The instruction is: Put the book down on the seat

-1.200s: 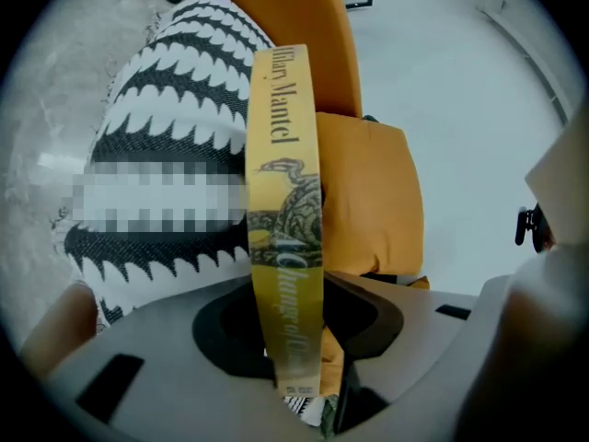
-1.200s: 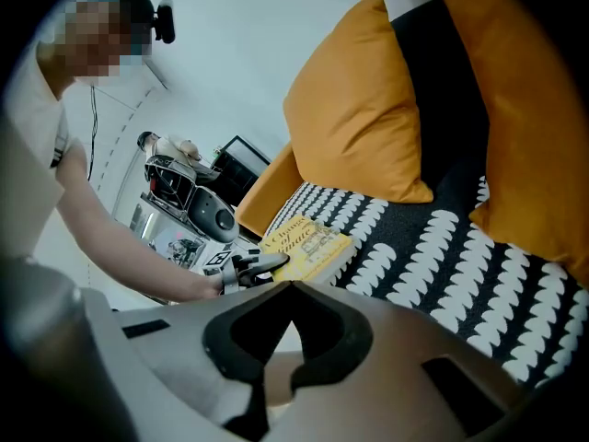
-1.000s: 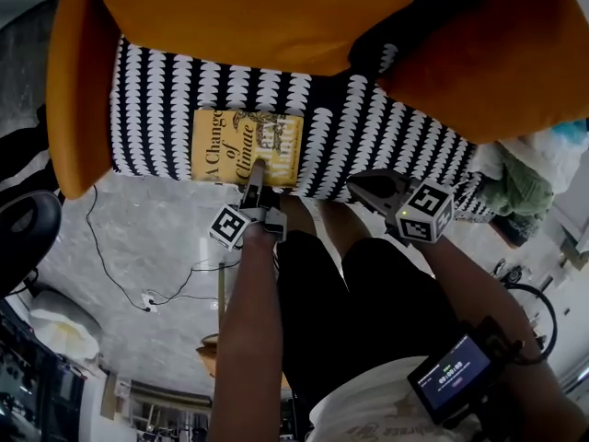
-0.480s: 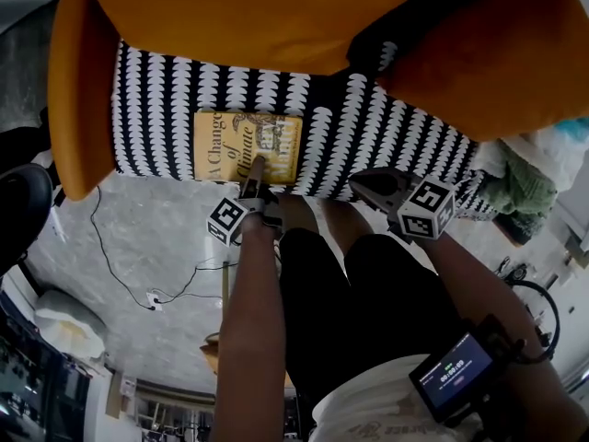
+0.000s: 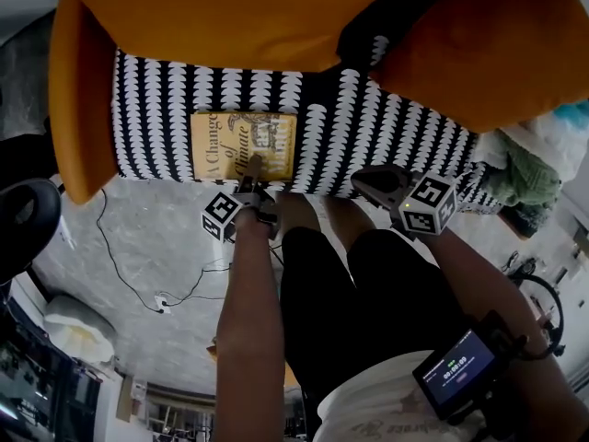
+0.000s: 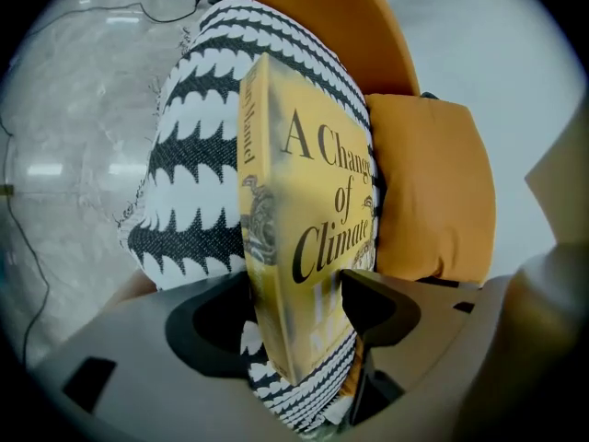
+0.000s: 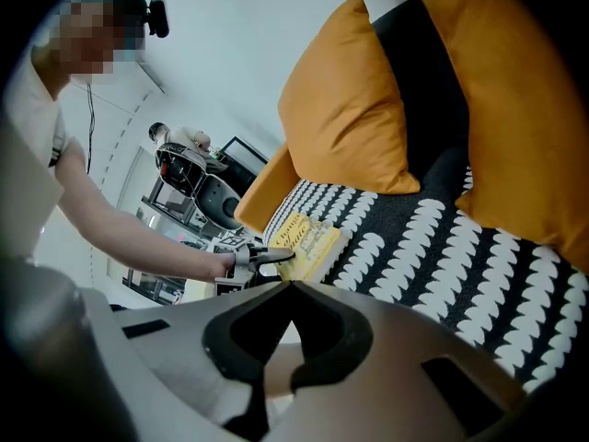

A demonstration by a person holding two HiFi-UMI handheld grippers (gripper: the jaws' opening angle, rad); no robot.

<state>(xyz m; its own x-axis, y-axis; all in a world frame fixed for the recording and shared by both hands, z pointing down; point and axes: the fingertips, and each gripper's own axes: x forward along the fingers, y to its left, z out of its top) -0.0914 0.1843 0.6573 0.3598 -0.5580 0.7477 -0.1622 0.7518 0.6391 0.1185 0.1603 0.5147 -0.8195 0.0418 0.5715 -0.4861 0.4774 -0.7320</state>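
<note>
The yellow book (image 5: 244, 145) lies flat with its cover up on the black-and-white patterned seat (image 5: 386, 136), near the front edge. My left gripper (image 5: 253, 166) reaches it from the front. Its jaws have just been opening and stand open, with the book's near edge (image 6: 304, 247) still between them over the seat fabric (image 6: 184, 155). My right gripper (image 5: 361, 182) hovers shut and empty over the seat's front edge, to the right of the book. The right gripper view shows that gripper (image 7: 287, 285), the book (image 7: 308, 238) and the left gripper (image 7: 267, 258) beyond it.
Orange cushions (image 5: 230, 7) (image 5: 479, 53) lean against the chair's back, and an orange armrest (image 5: 78, 99) bounds the seat on the left. The person's legs (image 5: 340, 284) stand at the seat's front. A cable (image 5: 120, 265) runs over the grey floor. Green cloth (image 5: 529, 178) lies at the right.
The left gripper's jaws have opened around the book's near edge and the left hand has tipped slightly. The book stays flat on the seat. The right gripper has not moved.
</note>
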